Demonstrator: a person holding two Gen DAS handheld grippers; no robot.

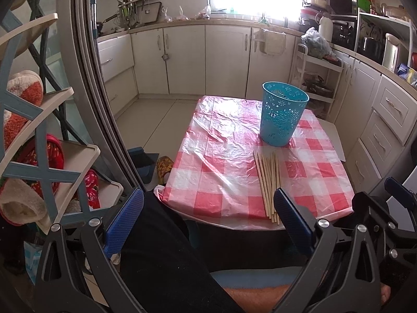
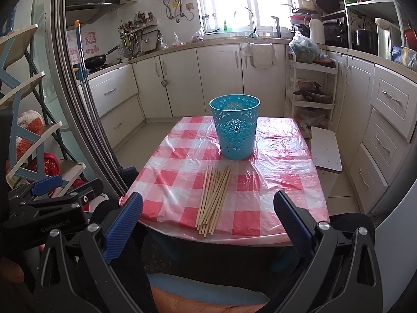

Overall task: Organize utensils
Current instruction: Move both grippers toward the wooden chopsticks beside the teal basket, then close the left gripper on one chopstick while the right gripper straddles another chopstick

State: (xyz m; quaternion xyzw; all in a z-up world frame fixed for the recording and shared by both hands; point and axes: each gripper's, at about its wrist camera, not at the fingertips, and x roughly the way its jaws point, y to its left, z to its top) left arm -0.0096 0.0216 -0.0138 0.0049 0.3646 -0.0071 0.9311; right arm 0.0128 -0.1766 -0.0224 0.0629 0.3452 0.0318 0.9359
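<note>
Chopsticks lie bundled on the tabletop ahead of both tongs, left and right, each spread apart and empty; cup beyond waits to receive them.

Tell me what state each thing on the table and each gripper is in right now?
Chopsticks: lying flat in a loose bundle on the tablecloth.
Blue basket: upright, beyond the chopsticks.
Left gripper: open, holding nothing.
Right gripper: open, holding nothing.

Daylight is pouring through the overexposed window, glaring off the plastic tablecloth, while fisheye distortion is bending and darkening both views' edges.
</note>
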